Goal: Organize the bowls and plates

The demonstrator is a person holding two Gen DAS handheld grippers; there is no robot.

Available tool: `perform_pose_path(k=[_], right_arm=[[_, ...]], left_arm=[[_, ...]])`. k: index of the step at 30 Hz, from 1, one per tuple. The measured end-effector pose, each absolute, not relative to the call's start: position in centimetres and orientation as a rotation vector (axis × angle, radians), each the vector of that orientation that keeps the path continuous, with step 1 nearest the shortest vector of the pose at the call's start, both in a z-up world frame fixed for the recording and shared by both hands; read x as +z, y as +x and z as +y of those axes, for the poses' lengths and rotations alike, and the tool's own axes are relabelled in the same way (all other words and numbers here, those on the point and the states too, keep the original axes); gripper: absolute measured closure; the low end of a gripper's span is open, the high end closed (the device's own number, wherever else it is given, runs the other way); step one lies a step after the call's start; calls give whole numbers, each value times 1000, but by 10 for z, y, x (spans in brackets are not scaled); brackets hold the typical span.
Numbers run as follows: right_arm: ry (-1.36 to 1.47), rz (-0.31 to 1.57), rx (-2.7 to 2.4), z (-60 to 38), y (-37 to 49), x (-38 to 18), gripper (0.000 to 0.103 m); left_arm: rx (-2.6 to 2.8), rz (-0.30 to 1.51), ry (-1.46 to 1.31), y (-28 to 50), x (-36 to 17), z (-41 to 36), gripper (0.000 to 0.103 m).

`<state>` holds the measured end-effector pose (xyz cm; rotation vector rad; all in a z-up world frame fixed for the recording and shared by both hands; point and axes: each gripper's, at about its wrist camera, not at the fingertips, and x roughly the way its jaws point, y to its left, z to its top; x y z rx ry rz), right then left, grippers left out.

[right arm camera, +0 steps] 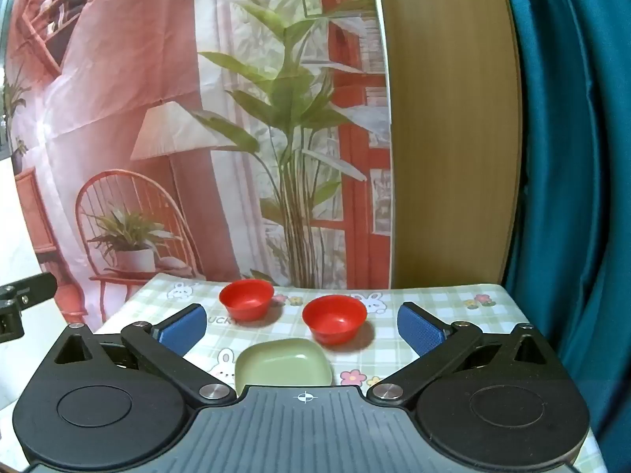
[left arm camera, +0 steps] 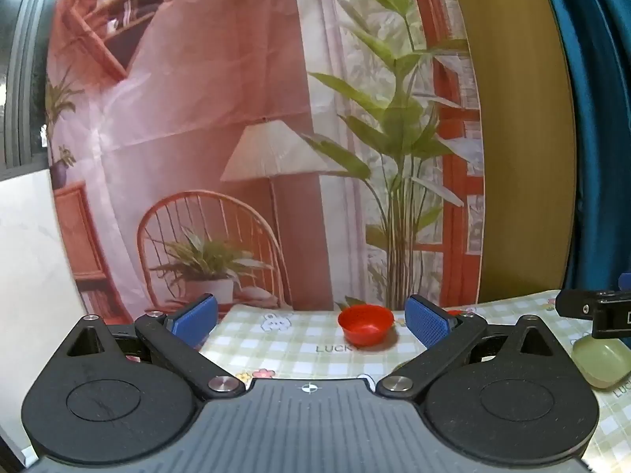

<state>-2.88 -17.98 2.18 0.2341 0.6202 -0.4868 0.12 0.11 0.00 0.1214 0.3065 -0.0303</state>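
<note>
We hold both grippers wide apart and empty above the near edge of the checked tablecloth (right arm camera: 434, 307). In the right wrist view, the right gripper (right arm camera: 301, 325) frames two red bowls: the left bowl (right arm camera: 246, 299) at centre left, the right bowl (right arm camera: 334, 319) just beside it, and a green dish (right arm camera: 282, 366) low in the frame, nearest us. The left gripper (left arm camera: 311, 321) faces the left bowl (left arm camera: 366, 324) at centre right of its view. To stack well, we should probably lower one finger inside a bowl's rim, pinch the wall, lift straight, and nest it squarely.
</note>
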Motion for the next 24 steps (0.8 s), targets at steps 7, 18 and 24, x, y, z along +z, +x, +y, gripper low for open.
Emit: perform_pose_path(k=[7, 18, 24], right_arm=[[237, 610, -491, -179, -32, 21, 0], [238, 600, -492, -180, -33, 21, 0], [238, 600, -493, -180, -32, 22, 0]], left_arm=[[-11, 260, 147, -2, 3, 1, 1], [6, 274, 132, 0, 0, 0, 1], [8, 276, 130, 0, 0, 0, 1]])
